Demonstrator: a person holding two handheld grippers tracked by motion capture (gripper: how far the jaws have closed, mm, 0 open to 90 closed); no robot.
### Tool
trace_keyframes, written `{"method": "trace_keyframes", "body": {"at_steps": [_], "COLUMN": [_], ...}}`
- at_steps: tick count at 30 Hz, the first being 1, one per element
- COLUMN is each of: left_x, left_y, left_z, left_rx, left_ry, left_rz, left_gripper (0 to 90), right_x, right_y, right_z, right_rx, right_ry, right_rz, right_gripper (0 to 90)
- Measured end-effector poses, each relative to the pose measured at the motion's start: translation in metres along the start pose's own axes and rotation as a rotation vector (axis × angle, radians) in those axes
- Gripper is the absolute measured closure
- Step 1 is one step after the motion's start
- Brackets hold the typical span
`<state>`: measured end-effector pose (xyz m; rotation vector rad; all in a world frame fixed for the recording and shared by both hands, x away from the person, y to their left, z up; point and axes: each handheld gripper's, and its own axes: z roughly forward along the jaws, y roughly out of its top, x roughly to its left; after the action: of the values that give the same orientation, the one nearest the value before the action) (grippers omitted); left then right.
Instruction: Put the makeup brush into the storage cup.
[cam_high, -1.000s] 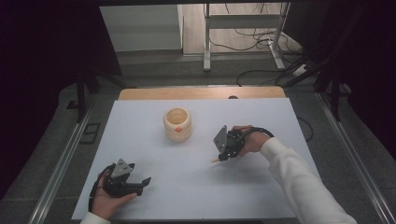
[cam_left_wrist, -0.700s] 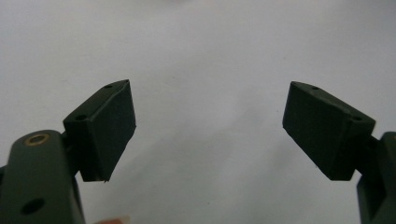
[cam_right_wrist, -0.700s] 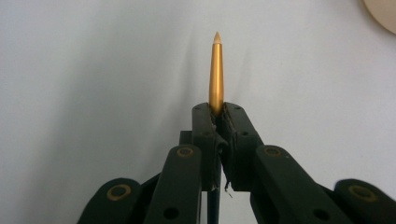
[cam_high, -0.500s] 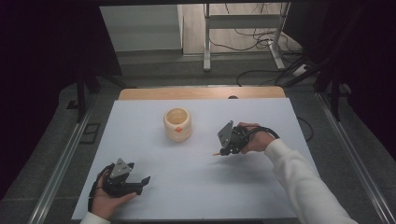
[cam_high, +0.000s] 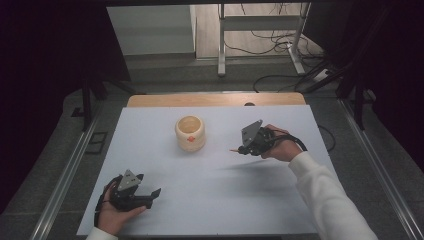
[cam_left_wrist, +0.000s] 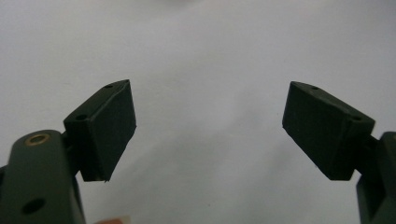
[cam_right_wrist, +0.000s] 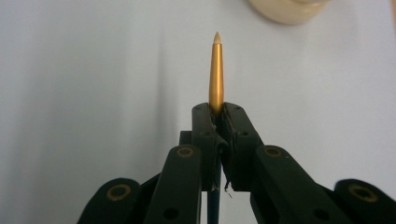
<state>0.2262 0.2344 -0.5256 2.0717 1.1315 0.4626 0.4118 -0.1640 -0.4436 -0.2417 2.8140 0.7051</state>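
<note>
Protruding from the clenched right gripper (cam_right_wrist: 218, 116), a slim gold-coloured pen with pale tip (cam_right_wrist: 216, 74) points toward the cream round ceramic cup (cam_high: 190, 133), held right of it. Left gripper (cam_left_wrist: 210, 130), released, rests well nearer than the cup.

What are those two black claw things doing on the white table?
A person holds a gripper in each hand. The right gripper is shut on a gold pen, lifted off the white table with its tip pointing toward the cream cup. The left gripper rests near the table's front edge, its jaws wide open and holding nothing.
</note>
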Motion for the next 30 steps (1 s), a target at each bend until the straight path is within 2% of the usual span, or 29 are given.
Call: {"method": "trace_keyframes", "body": {"at_steps": [4,8,10,13,14,19,24,30], "left_x": [-0.001,-0.001,-0.001,-0.001,-0.002,-0.002,-0.002,-0.002], "left_y": [0.0,0.001,0.001,0.001,0.001,0.001,0.001,0.001], "left_z": [0.0,0.0,0.0,0.0,0.0,0.0,0.0,0.0], "left_rx": [-0.001,-0.003,-0.002,-0.002,-0.003,-0.003,-0.003,-0.003], "left_ry": [0.0,0.001,0.001,0.001,0.0,0.0,0.0,-0.001], "left_rz": [0.001,0.0,0.0,-0.001,0.001,0.001,0.0,0.001], "left_gripper": [18.1,18.1,18.1,18.1,18.1,18.1,18.2,18.2], "right_x": [0.002,0.004,0.006,0.007,0.008,0.012,0.012,0.014], "right_y": [-0.005,-0.008,-0.009,-0.01,-0.011,-0.011,-0.013,-0.018], "right_z": [-0.004,-0.008,-0.01,-0.011,-0.012,-0.013,-0.017,-0.025], "right_rx": [-0.047,-0.067,-0.094,-0.099,-0.111,-0.126,-0.149,-0.227], "right_ry": [-0.043,-0.065,-0.08,-0.093,-0.077,-0.102,-0.125,-0.186], "right_rz": [0.055,0.09,0.117,0.134,0.175,0.187,0.228,0.284], "right_gripper": [84.6,84.6,84.6,84.6,84.6,84.5,84.6,84.6]}}
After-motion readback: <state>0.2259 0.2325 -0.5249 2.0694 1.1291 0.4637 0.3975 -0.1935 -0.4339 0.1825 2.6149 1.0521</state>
